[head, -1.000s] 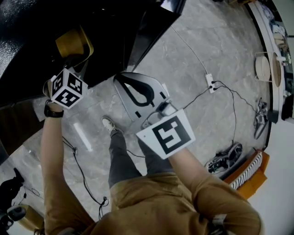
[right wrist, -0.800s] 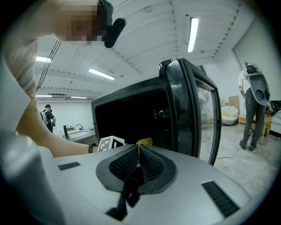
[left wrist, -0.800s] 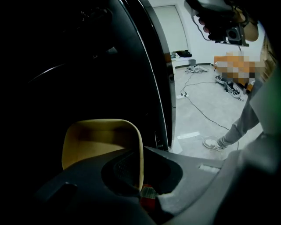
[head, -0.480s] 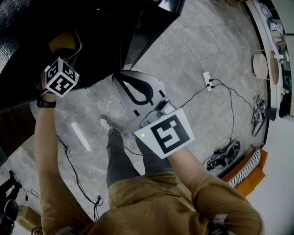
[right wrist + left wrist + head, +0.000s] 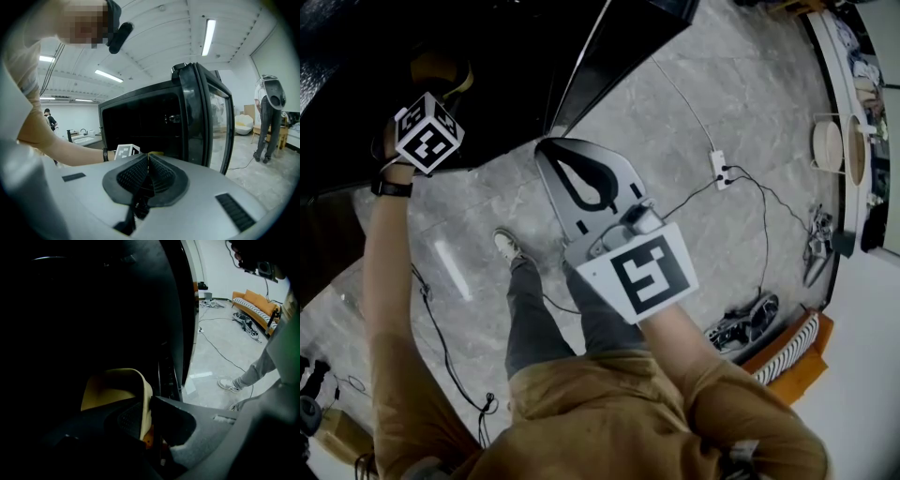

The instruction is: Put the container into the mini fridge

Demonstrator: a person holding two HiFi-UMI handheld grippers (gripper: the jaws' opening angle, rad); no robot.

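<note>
L gripper (image 5: 146, 401) is reaching into the open mini fridge (image 5: 140, 117). Its fingers (image 5: 176, 420) have just been opening and now stand a little apart. The container (image 5: 110, 387), tan and open-topped, has its right wall between them. It's too dark in there for me to say if the pads touch that wall, but it doesn't look clamped. The container sits inside the fridge at the near left, w/ its lower part cut off behind the fingers. I can't make out what it rests on, as the interior is nearly all black. There's an orange bit under the fingertips that I can't ID.

In head view only a tan sliver of the container shows past the marker cube (image 5: 427, 131), which also hides most of my L hand.

R gripper (image 5: 149, 157) is held out in front of the fridge, well apart from the container. Its fingers are closed together w/ nothing between them. The fridge door (image 5: 211, 122) is swung open on the right, and its far edge is cut off in head view.
</note>
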